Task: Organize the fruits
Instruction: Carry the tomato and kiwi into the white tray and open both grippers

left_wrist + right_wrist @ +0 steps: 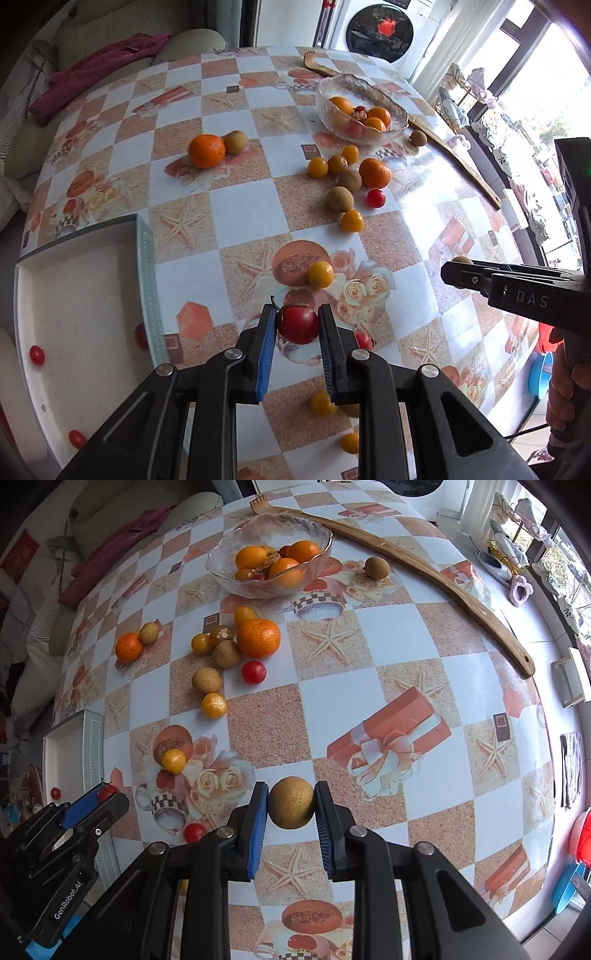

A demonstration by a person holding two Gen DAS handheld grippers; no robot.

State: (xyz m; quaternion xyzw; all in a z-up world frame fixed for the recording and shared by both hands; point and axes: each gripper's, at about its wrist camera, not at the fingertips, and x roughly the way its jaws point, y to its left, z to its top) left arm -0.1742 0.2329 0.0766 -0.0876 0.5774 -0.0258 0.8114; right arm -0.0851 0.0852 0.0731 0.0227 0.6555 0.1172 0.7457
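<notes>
My left gripper (297,317) is shut on a red cherry tomato (298,325) and holds it above the table, right of the white tray (147,258). It also shows in the right wrist view (107,794). My right gripper (290,797) is shut on a round brown longan (291,802) over the table; it shows at the right of the left wrist view (461,269). The glass bowl (229,572) holds oranges and small fruits. Loose oranges, longans, yellow and red tomatoes lie on the table (369,635).
The white tray holds a few red tomatoes (37,355). A long wooden back scratcher (443,579) lies along the far right edge. A lone longan (376,567) sits next to the bowl. A sofa with a magenta cloth (103,66) stands beyond the table.
</notes>
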